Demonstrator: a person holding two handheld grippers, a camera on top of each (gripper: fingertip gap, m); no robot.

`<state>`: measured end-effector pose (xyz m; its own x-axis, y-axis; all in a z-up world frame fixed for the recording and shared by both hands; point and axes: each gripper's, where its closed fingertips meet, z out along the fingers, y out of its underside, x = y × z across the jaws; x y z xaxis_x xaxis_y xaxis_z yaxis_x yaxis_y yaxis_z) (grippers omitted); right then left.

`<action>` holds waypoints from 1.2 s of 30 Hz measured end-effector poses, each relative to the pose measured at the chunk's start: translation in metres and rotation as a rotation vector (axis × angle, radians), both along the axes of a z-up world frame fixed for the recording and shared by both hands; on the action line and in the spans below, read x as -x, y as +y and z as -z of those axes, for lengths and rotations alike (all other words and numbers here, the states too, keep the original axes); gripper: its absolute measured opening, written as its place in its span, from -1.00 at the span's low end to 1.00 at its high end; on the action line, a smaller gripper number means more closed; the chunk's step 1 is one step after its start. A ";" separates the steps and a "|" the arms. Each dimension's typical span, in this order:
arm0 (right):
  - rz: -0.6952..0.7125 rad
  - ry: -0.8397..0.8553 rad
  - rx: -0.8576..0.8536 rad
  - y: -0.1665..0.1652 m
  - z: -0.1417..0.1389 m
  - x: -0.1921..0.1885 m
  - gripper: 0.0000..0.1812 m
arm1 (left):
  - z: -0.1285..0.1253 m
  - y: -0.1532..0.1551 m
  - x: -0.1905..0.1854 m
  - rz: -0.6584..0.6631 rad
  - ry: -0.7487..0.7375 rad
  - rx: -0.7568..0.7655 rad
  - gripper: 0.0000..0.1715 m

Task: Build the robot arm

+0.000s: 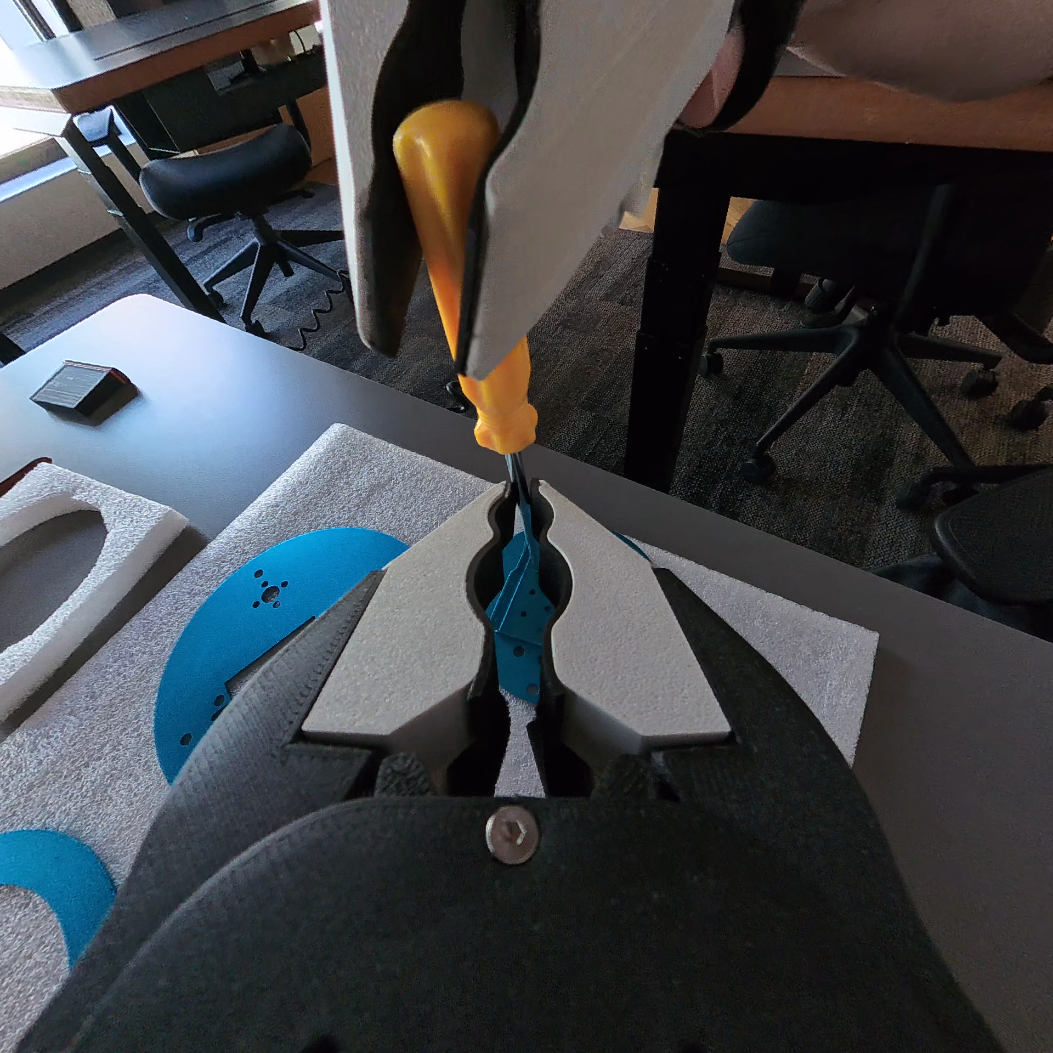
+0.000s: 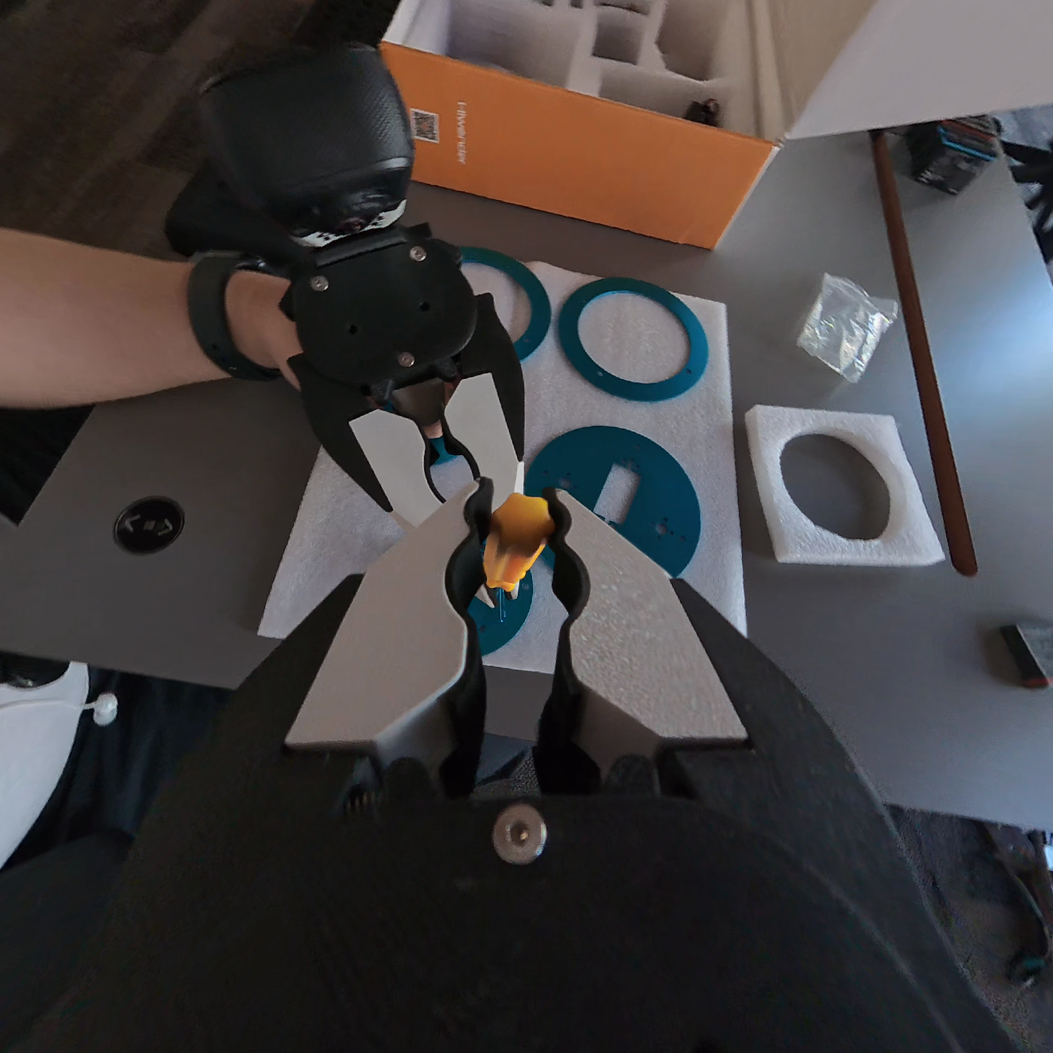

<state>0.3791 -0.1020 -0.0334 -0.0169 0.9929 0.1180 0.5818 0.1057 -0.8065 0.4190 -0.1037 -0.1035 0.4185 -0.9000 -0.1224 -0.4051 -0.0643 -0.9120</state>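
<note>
- Left wrist view: a small blue perforated metal bracket (image 1: 521, 612) is clamped between the jaws of the left gripper (image 1: 519, 490), above the white foam sheet (image 1: 353, 473). From 12 o'clock an orange-handled screwdriver (image 1: 456, 273), gripped by the right gripper (image 1: 427, 353), is lowered onto the bracket's top.
- Right wrist view: the handle is pinched at the right gripper's fingertips; blue rings (image 2: 632, 336) lie at 12 o'clock and a blue slotted metal disc (image 2: 661, 501) at 1 o'clock.

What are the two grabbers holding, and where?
Right gripper holds the yellow screwdriver by its handle. Left gripper pinches a blue metal bracket by its sides.
</note>
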 end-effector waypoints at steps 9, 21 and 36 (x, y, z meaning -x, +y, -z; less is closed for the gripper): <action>0.000 -0.071 -0.021 -0.014 0.002 -0.006 -0.81 | 0.001 -0.005 -0.003 0.041 0.014 -0.025 -0.97; -0.604 -0.456 -0.390 -0.017 -0.008 -0.036 -0.68 | 0.001 -0.006 -0.003 0.047 0.012 -0.022 -0.97; -0.417 -0.752 -0.256 -0.014 -0.007 -0.027 -0.82 | 0.001 -0.004 -0.002 0.039 0.013 -0.015 -0.97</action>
